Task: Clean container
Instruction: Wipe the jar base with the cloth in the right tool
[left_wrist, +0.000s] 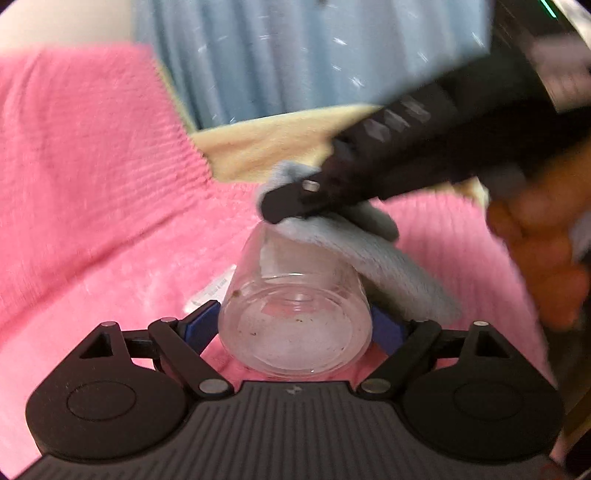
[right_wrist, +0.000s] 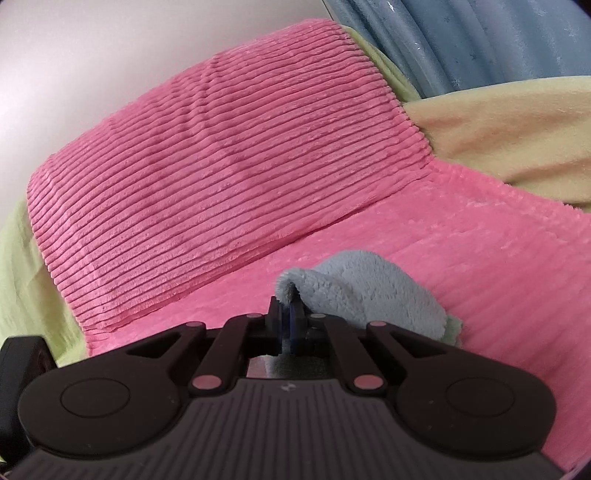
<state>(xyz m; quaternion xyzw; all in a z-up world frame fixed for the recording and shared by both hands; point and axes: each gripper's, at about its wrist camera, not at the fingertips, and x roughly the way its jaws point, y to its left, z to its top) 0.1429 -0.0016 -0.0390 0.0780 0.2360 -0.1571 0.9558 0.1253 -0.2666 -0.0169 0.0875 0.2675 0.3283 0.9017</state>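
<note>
Left gripper (left_wrist: 295, 325) clamps the jar (left_wrist: 293, 317) above the pink blanket (left_wrist: 92, 221). Right gripper (right_wrist: 291, 317) pinches the cloth (left_wrist: 369, 254) against its far end. Specks remain inside; I should push cloth inward, keeping the clamp firm.
</note>
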